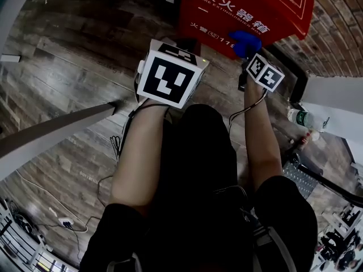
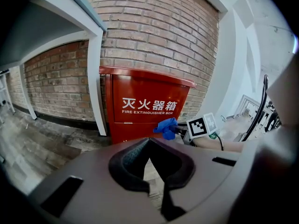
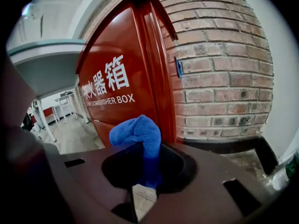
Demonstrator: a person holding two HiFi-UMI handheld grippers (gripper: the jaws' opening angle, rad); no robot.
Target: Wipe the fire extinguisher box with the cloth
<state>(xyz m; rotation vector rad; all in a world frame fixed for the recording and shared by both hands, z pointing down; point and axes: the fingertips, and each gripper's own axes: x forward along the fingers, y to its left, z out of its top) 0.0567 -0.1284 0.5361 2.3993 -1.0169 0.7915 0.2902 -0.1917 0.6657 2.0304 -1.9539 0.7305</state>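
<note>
With my right gripper (image 3: pixel 148 164) clamped on the cloth (image 3: pixel 138 130) and my left gripper (image 2: pixel 148 141) closed empty, I'd press flat on the box (image 3: pixel 117 55) and sweep evenly.

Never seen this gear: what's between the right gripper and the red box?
The blue cloth, pinched in the right gripper, bulges toward the box; the right gripper view shows it.

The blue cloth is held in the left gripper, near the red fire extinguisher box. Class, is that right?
No. The right gripper holds the blue cloth, not the left; the right gripper view shows it between those jaws. It is indeed near the red fire extinguisher box.
</note>
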